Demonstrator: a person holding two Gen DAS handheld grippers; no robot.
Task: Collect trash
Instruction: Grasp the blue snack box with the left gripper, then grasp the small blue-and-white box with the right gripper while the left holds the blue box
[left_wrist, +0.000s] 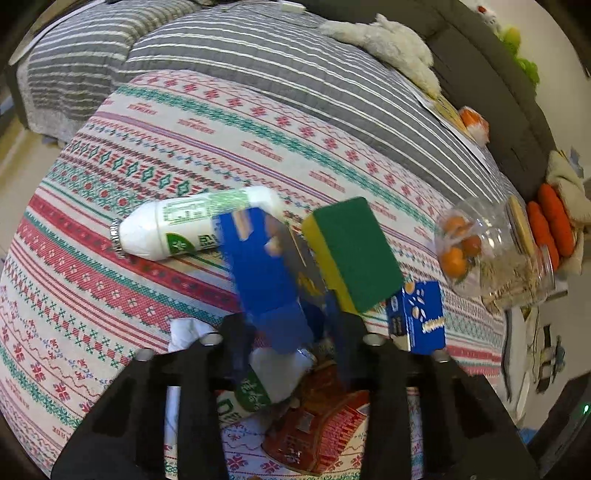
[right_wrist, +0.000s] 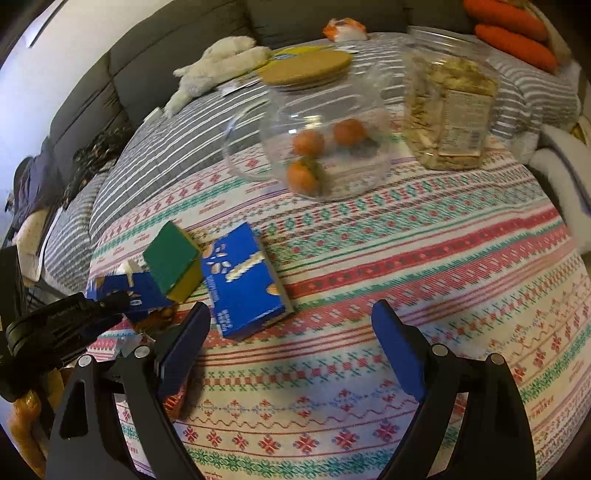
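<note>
your left gripper (left_wrist: 295, 328) is clamped on a flattened blue carton (left_wrist: 258, 269), tilted down over the patterned cloth (left_wrist: 110, 295). your right gripper (right_wrist: 291, 347) hangs wide open, nothing between its pads, a blue box (right_wrist: 243, 284) just ahead. only the left view shows the white bottle (left_wrist: 192, 225) and red wrapper (left_wrist: 317, 417) (partly hidden); both show the sponge (left_wrist: 354, 254).

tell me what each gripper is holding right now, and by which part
The left gripper is shut on the flattened blue carton, pinching its near end. The right gripper is open, holding nothing.
</note>
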